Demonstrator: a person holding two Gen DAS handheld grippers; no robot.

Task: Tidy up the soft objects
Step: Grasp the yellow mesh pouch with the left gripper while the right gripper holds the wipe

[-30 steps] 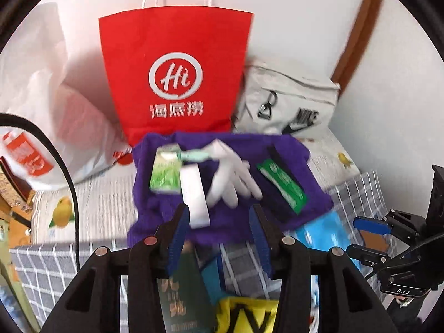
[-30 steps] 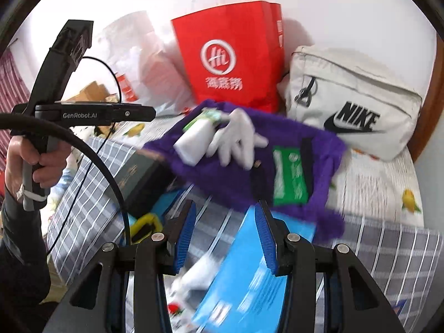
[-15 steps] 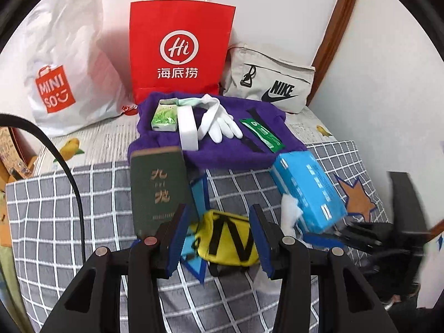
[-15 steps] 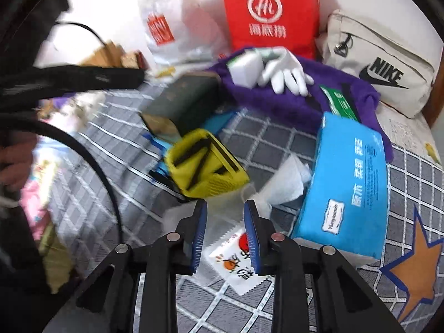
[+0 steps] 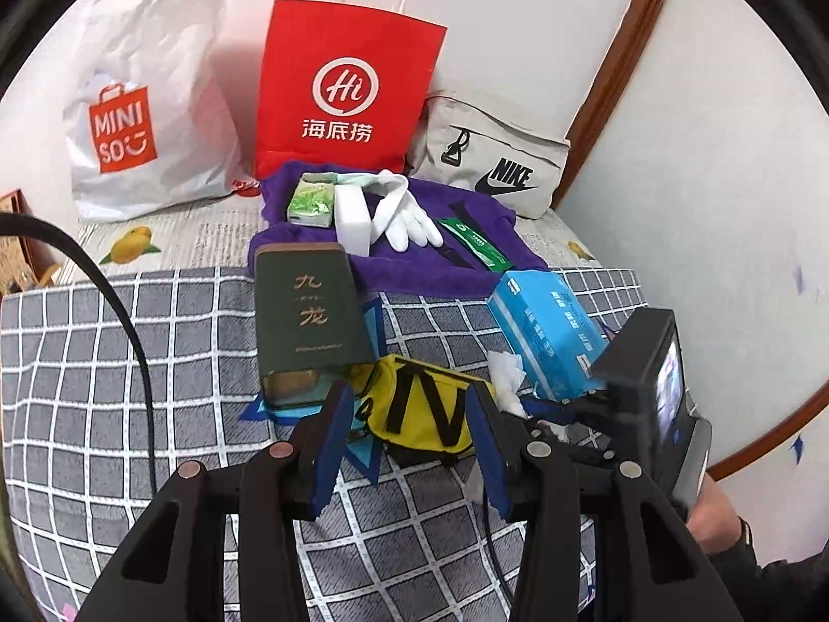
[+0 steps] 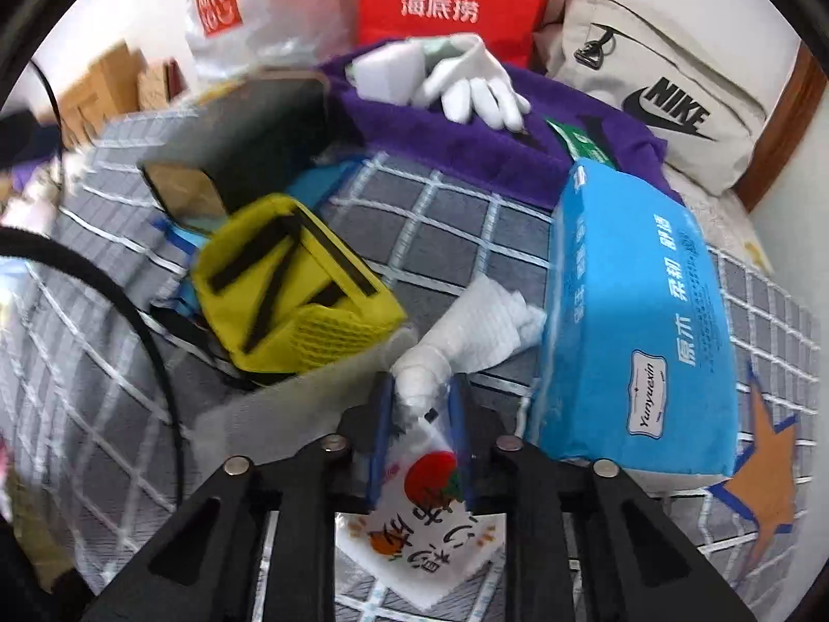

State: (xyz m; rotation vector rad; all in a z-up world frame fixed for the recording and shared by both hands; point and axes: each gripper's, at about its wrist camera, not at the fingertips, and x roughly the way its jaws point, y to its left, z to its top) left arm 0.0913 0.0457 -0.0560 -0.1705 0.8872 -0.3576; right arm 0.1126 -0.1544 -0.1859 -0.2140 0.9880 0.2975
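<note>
My right gripper (image 6: 420, 394) is shut on a crumpled white tissue (image 6: 466, 321) that lies beside a blue tissue pack (image 6: 642, 321), over a white wet-wipe packet (image 6: 430, 534). My left gripper (image 5: 409, 404) is open and empty, just in front of a yellow pouch (image 5: 425, 409), which also shows in the right wrist view (image 6: 290, 285). A purple towel (image 5: 394, 254) further back carries a white glove (image 5: 409, 217), a white sponge (image 5: 352, 217), a green tissue packet (image 5: 311, 202) and a green sachet (image 5: 474, 243).
A dark green box (image 5: 305, 321) lies left of the pouch. A red paper bag (image 5: 347, 88), a white Miniso bag (image 5: 140, 98) and a grey Nike bag (image 5: 492, 160) stand against the wall. All rests on a grey checked blanket (image 5: 103, 373).
Both grippers have pulled back and lowered toward the near items. The right gripper has closed onto the white tissue. The left gripper stays open.
</note>
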